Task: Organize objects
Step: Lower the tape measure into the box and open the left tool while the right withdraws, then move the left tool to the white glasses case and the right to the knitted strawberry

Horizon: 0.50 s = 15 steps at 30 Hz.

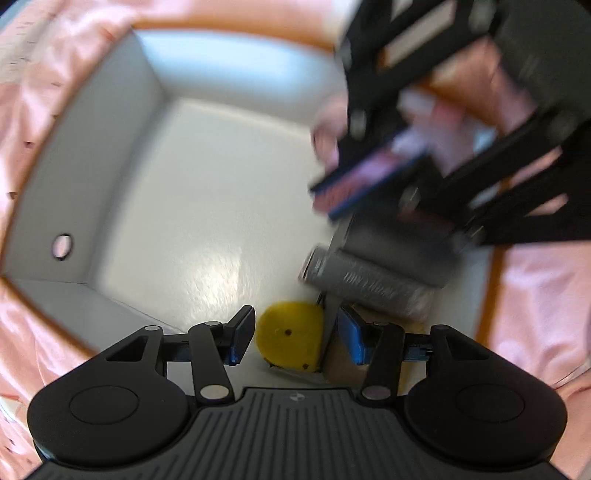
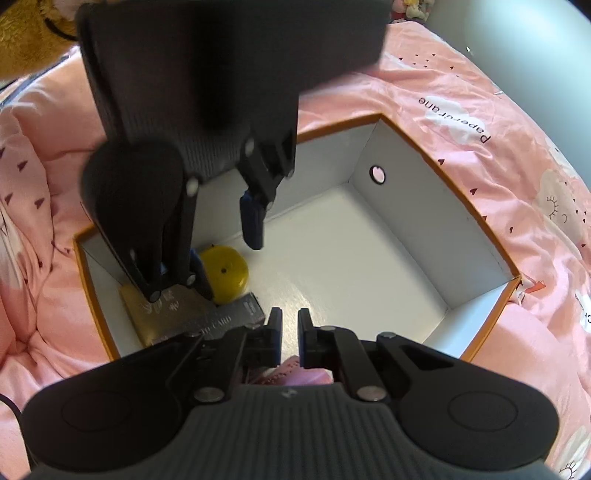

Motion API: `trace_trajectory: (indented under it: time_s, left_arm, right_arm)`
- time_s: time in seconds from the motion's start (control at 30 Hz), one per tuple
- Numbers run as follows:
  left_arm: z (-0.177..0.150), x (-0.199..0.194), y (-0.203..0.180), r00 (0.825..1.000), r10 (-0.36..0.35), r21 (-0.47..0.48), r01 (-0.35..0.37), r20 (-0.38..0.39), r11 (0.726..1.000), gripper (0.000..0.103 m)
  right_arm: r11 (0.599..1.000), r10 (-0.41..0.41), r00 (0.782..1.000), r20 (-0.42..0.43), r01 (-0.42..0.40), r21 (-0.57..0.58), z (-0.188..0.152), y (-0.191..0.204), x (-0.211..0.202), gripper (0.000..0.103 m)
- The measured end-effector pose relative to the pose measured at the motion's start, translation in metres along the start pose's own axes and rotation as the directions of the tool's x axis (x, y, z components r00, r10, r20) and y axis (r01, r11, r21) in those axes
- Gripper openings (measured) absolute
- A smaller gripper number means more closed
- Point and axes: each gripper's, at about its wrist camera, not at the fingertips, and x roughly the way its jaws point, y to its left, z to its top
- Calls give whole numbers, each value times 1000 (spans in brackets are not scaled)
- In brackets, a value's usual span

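A white box with an orange rim (image 2: 476,218) sits on pink bedding. In its corner lie a yellow round disc (image 1: 290,339), a grey card pack (image 1: 369,282) and a gold pack (image 2: 144,314). My left gripper (image 1: 295,314) points straight down and is open. Its blue pads (image 1: 242,338) stand on either side of the yellow disc (image 2: 225,273) without pressing it. My right gripper (image 2: 290,314) is shut on a thin pink item (image 2: 291,373). In the left wrist view that pink item (image 1: 354,181) hangs between the right gripper's pads over the grey pack.
The box floor (image 1: 192,206) is bare white away from the corner. One wall has a round finger hole (image 2: 377,174). Pink printed bedding (image 2: 424,85) surrounds the box, and a yellow plush toy (image 2: 26,33) lies at the far left.
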Motion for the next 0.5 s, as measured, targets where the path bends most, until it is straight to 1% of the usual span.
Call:
trace_trajectory:
  time_s: [0.03,0.1,0.13,0.2,0.27,0.33,0.37,0.4,0.47,0.5]
  left_arm:
    - [-6,-14,1,998,-8,-35,10,54,999,61]
    - [-24,-42,1,987,-9,-96,25,163,995,61]
    - [-36,-56,-1,976,4,-127,25,220,992,61]
    - [-62,-79,-6,952,43,-196,18,302,980,61]
    - [-93,-97,-9,928,88,-274,16,363,962,61]
    - [-123,-107,-19,914,141,-347,0,381,938,61]
    - [-136,-110,-27,908,177,-388,-18,379,922,61]
    - [-131,-115,-37,904,211,-425,-36,372,905,61]
    - [-144,-123,-45,895,271,-496,-66,354,866,61]
    - [-139,-130,-43,890,302,-529,-83,343,845,61]
  right_arm:
    - [1000,-3,1000,10,3,9,3,1,-4,9]
    - [999,-15,999,36,13,42,8,3,-12,11]
    - [998,-23,998,51,20,65,10,5,-17,16]
    - [994,-38,995,87,29,101,18,14,-27,21]
    - [992,-52,992,118,37,124,27,28,-35,21]
    - [988,-65,987,146,43,149,37,46,-40,21]
    - [984,-69,986,154,42,173,41,54,-42,21]
    - [978,-74,984,160,40,206,46,61,-43,22]
    - [966,-88,981,173,41,256,56,79,-44,28]
    - [961,-102,978,184,49,272,58,89,-44,31]
